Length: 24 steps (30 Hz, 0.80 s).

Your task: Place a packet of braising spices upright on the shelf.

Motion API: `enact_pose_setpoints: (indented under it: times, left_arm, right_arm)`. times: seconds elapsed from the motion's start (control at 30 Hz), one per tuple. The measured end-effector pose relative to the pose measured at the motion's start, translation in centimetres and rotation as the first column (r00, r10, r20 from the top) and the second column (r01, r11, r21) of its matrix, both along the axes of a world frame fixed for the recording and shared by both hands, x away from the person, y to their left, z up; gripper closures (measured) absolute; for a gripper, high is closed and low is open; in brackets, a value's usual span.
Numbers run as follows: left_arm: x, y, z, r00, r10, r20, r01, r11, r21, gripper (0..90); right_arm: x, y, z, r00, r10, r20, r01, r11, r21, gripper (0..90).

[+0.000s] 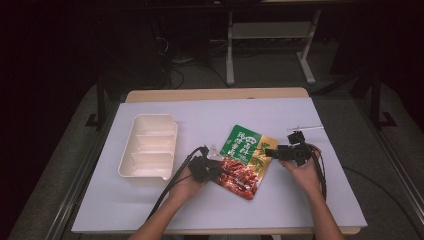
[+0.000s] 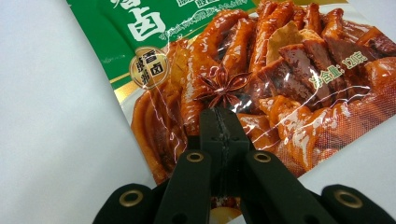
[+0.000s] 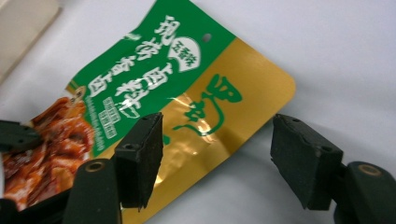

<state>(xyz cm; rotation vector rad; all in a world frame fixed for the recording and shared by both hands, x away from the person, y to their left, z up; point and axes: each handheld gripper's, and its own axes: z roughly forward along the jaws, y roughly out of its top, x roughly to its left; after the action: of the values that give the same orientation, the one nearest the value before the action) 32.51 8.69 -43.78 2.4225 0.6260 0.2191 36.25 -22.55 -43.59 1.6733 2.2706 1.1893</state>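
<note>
The left tool [image 2: 219,135] is clenched on the food pouch [image 1: 245,161], while the right tool [image 3: 217,158] gapes wide astride its gold corner.

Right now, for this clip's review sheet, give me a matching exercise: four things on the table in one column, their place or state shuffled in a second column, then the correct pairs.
Column one:
1. left tongs
2. right tongs
3. snack pouch
4. white tray

Column two:
A. open, jaws either side of the pouch's gold corner
B. empty, three compartments, at the table's left
C. shut on the pouch's red printed end
D. lying flat between both hands

Pairs: 1-C, 2-A, 3-D, 4-B
</note>
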Motion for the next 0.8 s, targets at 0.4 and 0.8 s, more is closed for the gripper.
enact_pose_setpoints:
  times: [0.4,0.8]
  left_arm:
    - [0.0,0.0,0.0,1.0000,-0.004,0.008,0.004,1.0000,0.007,90.0]
    - [0.0,0.0,0.0,0.9999,-0.005,0.009,0.005,1.0000,0.006,90.0]
  right_arm:
    - [0.4,0.5,-0.7,1.0000,0.009,-0.002,-0.009,1.000,0.017,47.1]
    - [0.1,1.3,-0.7,0.9989,0.039,-0.026,-0.038,0.998,0.045,67.7]
